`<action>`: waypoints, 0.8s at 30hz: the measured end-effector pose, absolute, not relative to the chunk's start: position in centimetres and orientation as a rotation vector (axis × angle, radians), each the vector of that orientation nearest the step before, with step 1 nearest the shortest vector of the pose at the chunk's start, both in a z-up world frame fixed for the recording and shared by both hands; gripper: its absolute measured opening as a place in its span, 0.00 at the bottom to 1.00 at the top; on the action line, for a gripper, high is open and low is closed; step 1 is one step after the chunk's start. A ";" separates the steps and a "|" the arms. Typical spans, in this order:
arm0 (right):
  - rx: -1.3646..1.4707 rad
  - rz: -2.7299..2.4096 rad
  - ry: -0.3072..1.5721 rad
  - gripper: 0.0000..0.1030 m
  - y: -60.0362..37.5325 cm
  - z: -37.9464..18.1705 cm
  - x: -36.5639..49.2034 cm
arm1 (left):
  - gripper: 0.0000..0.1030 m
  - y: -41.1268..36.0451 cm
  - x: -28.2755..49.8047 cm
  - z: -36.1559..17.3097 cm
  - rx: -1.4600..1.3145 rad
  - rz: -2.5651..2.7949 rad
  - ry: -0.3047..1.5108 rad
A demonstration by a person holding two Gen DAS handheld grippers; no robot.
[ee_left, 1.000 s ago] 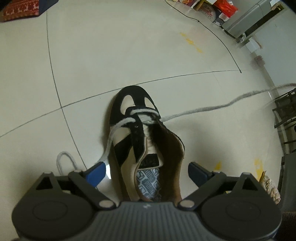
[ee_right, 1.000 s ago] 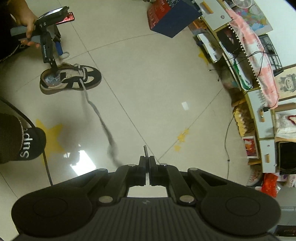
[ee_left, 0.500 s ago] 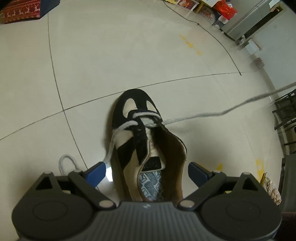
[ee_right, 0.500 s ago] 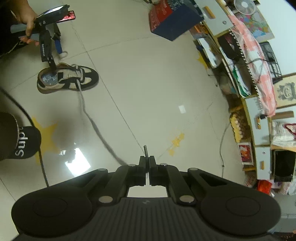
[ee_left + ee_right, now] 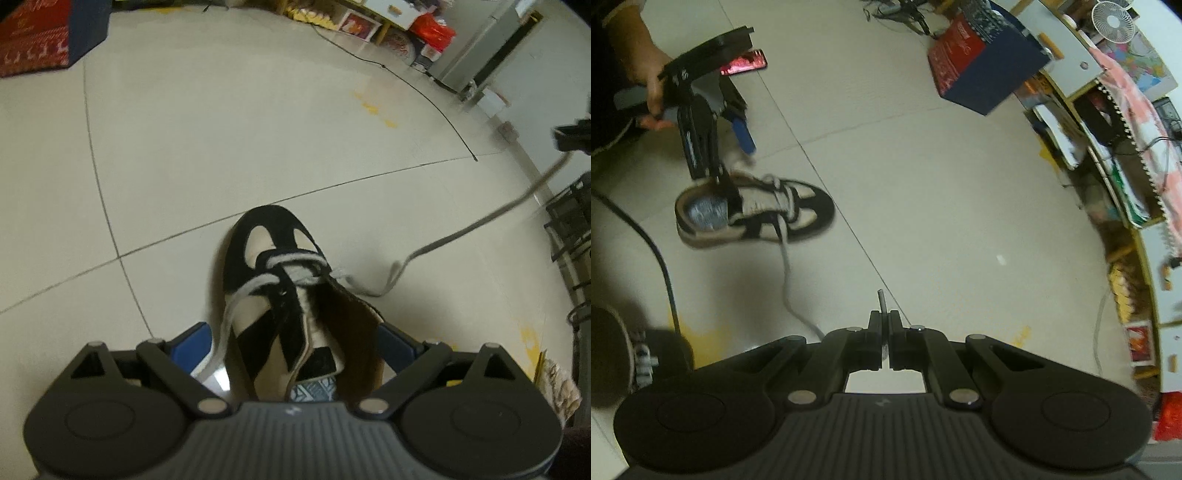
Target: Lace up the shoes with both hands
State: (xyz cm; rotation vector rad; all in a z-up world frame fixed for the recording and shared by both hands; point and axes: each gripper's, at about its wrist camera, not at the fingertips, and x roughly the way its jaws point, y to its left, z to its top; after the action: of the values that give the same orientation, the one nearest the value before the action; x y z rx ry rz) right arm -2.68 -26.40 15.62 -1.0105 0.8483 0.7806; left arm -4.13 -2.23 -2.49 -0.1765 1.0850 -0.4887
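Close in, the left gripper point(image 5: 293, 341) has its blue-padded jaws spread wide to either side of the heel end of a sneaker point(image 5: 291, 295), one pad by each flank. Whether they touch it is unclear. The shoe is low-cut, black suede-like panels over cream ones, with a patterned insole showing in the open collar (its tongue is loose and tipped up). It stands on the floor point(image 5: 184, 147), pale glossy tiles split by thin dark grout lines, with its toe just short of one such line.

A thick, woolly grey-white shoelace point(image 5: 454, 236) crosses the lowest eyelets, leaves the shoe's right side, kinks once on the tile and rises slackly away to the right gripper point(image 5: 883, 332). That gripper's black jaws are pressed together on the lace's stiff grey tip, which pokes out just past them.

Around the floor's far edge lie a red-and-navy box point(image 5: 982, 62), low shelves crowded with papers, a small white fan point(image 5: 1113, 16) and a thin black cable point(image 5: 417, 88). A person's hand point(image 5: 646, 74) grips the left tool's handle.
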 end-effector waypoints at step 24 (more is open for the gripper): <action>-0.480 0.886 0.888 0.04 -19.6 1.2 -3.6 | 0.67 -3.9 -4.1 -4.3 0.054 -0.535 1.001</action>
State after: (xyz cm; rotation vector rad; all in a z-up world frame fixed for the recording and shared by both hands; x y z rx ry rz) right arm -3.62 -19.59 1.20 -0.4802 0.8878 0.8858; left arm -4.08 -3.93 -4.29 0.0540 1.0014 -0.5354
